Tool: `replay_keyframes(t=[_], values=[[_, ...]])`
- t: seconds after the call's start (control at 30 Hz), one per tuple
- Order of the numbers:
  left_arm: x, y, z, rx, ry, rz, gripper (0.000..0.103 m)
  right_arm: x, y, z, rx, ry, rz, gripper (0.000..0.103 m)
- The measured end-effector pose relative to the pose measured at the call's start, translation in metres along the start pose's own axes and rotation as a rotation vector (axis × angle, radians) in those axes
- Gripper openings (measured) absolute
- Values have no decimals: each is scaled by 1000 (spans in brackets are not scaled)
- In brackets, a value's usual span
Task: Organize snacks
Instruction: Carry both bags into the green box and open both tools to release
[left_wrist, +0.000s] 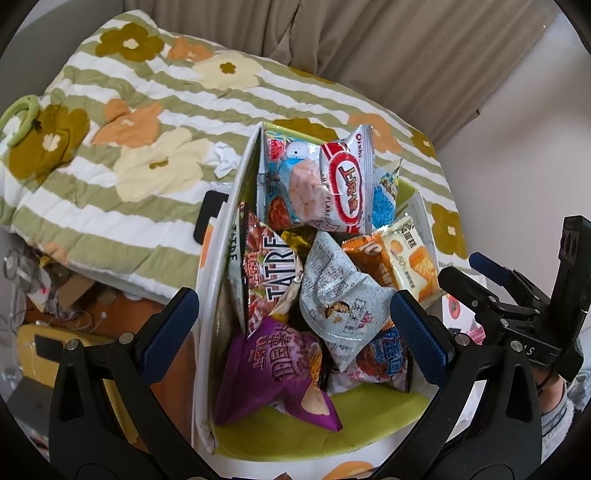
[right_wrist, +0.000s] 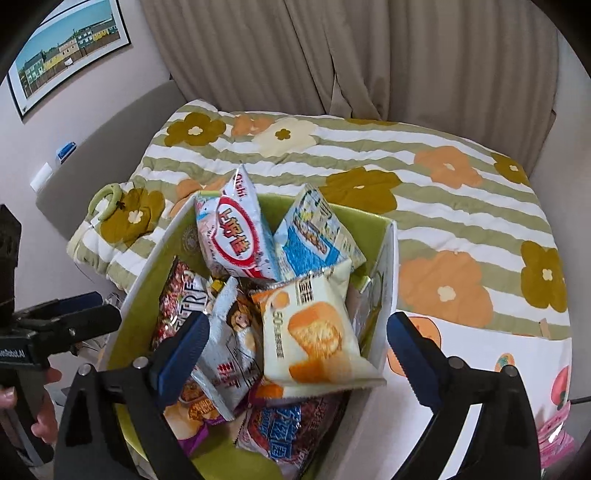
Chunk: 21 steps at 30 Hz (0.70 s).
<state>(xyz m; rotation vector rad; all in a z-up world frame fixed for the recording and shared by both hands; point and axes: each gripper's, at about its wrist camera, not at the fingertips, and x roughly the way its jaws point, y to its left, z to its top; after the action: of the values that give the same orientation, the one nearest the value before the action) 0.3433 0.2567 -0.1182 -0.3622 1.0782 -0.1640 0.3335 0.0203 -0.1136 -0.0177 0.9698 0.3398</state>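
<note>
The snack box (right_wrist: 388, 258) is sitting on the bed (right_wrist: 424, 192), directly under both tools. The cream-and-orange cake packet (right_wrist: 314, 332) is lying on top of the pile, between and just ahead of the right tool's (right_wrist: 295, 343) spread fingers, untouched, its long axis running away from that tool. The left tool (left_wrist: 295, 332) is hovering apart over the grey packet (left_wrist: 340, 295), farther from the cake packet.

A home bedroom: a flower-patterned quilt (right_wrist: 369, 173) on a bed, beige curtains (right_wrist: 332, 55), a framed picture (right_wrist: 70, 48).
</note>
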Motion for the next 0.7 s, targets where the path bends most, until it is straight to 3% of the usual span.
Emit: replay_keyframes(t=[0.37, 0.53, 0.7], values=[[-25, -19, -18, 29, -43, 28, 103, -20, 9, -15, -15, -29, -17, 96], [-51, -54, -33, 87, -128, 85, 103, -51, 7, -25, -9, -87, -31, 96], [-65, -93, -54, 118, -168, 85, 103, -87, -8, -41, -27, -154, -70, 96]])
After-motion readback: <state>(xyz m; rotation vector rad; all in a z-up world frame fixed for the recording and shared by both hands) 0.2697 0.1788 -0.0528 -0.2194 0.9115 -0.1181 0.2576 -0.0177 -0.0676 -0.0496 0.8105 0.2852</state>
